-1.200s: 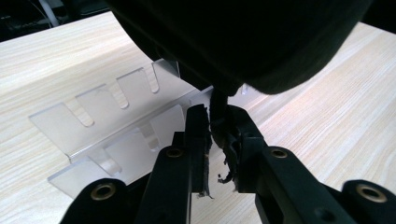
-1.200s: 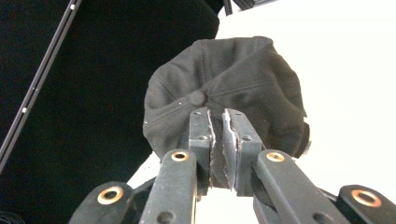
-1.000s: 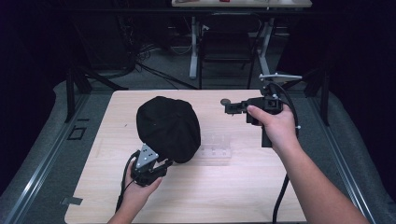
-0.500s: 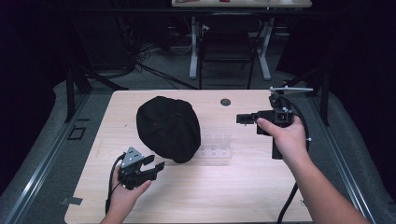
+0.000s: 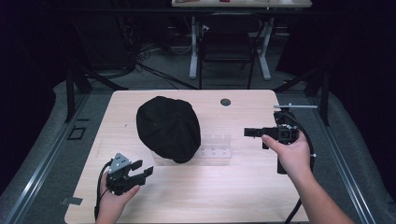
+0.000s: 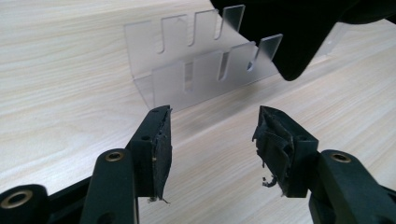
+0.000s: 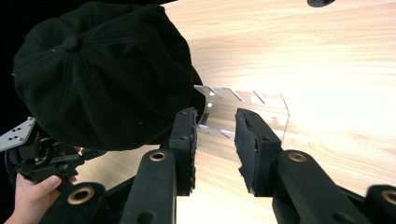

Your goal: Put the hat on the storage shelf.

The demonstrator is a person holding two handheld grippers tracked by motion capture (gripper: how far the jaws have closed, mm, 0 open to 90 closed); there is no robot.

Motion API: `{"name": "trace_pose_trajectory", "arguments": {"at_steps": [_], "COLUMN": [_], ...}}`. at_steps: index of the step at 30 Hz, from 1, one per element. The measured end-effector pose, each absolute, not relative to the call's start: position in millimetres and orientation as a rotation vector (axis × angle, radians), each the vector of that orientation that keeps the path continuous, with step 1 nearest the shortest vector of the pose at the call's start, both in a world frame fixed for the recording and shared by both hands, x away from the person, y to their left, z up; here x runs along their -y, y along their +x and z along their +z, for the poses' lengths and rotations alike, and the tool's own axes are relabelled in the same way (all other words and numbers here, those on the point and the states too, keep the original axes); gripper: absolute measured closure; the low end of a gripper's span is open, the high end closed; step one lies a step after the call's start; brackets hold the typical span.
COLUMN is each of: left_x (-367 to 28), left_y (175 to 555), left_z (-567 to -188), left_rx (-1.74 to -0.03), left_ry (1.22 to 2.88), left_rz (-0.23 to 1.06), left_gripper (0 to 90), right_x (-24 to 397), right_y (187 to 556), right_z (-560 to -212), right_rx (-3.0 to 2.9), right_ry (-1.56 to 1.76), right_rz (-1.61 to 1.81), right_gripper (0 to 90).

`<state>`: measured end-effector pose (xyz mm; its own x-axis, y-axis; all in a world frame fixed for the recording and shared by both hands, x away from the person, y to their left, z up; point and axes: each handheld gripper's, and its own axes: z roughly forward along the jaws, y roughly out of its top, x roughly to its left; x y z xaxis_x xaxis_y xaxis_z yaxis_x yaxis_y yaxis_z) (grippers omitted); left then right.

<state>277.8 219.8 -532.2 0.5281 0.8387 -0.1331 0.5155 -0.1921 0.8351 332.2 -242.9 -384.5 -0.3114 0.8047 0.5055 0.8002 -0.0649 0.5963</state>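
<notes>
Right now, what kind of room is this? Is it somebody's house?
Probably not a house; it looks like a lab or studio for recording. A bare wooden table stands on grey mats with dark drapes around it, cables trail on the floor behind, and a hand holds a tool.

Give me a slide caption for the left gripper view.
Open left claw above the wooden table, facing a clear slotted acrylic rack partly covered by a black cap.

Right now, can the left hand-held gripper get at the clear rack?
Probably yes: the left hand-held gripper is open, with bare table between it and the rack. The hat covers only the rack's far end.
</notes>
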Motion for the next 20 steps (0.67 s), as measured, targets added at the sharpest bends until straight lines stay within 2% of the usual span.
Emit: {"name": "trace_pose_trajectory", "arguments": {"at_steps": [20], "left_x": [-220], "left_y": [276], "left_z": [-546], "left_rx": [-1.109], "left_ry": [1.879], "left_rz": [0.439], "left_gripper": [47.5], "right_x": [240], "right_y": [310], "right_z": [-437], "right_rx": [-2.073], "right_ry": [1.741], "right_rz": [1.223], "right_gripper": [65.0]}}
